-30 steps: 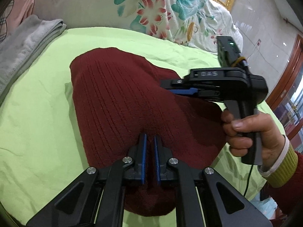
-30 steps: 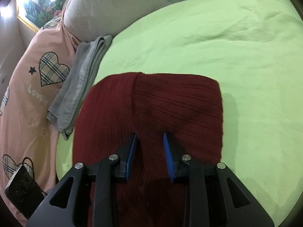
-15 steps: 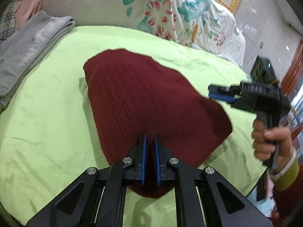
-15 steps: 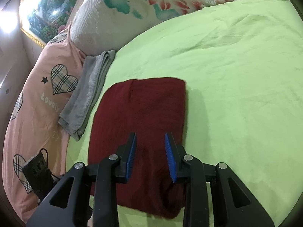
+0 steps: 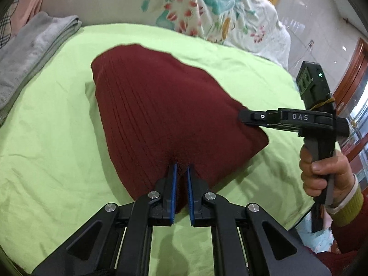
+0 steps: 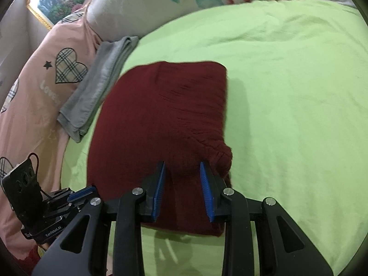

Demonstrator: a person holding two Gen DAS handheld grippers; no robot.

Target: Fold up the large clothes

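— Two grippers, one sweater (image 5: 165, 115) folded on the green bed (image 5: 46, 138)?
— Yes. Left gripper (image 5: 181, 172) pinches its near edge, likely anchoring it; right gripper (image 6: 181, 172) stands spread over the corner.

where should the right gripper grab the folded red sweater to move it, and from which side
Probably the bunched corner of the red sweater on the near edge, just beside the right gripper. It bulges up off the green sheet, so the open jaws can come in low from the near side and close across all layers. The left gripper already pinches that near edge.
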